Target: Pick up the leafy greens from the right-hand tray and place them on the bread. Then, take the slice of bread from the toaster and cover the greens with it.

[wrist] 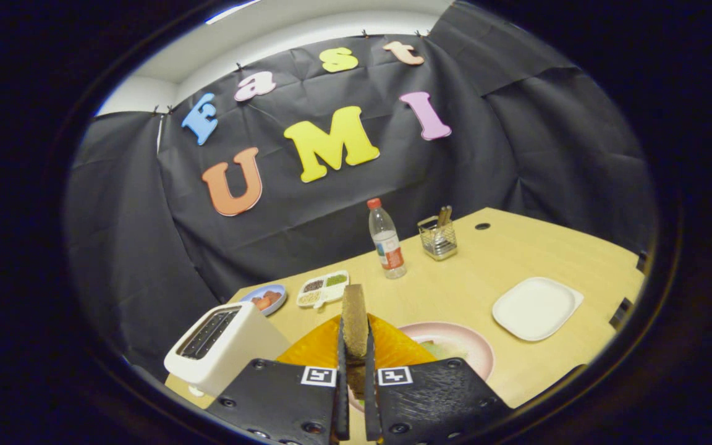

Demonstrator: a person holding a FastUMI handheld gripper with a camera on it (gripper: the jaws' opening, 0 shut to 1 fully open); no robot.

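My gripper [355,355] is shut on a slice of brown bread [354,320], held upright on edge between the fingers and lifted above the table. Just left of the fingers stands the white toaster [223,347] with its slots facing up. Beyond the fingers lies an orange plate [393,347], and to its right a pink plate [461,347] with a bit of pale green leaf [437,350] and bread on it, mostly hidden by the right finger.
A white square tray [536,308] lies on the wooden table [517,253] to the right. Further back stand a water bottle [387,240], a wire holder with utensils [437,236], a divided white dish [322,288] and a blue plate [267,298].
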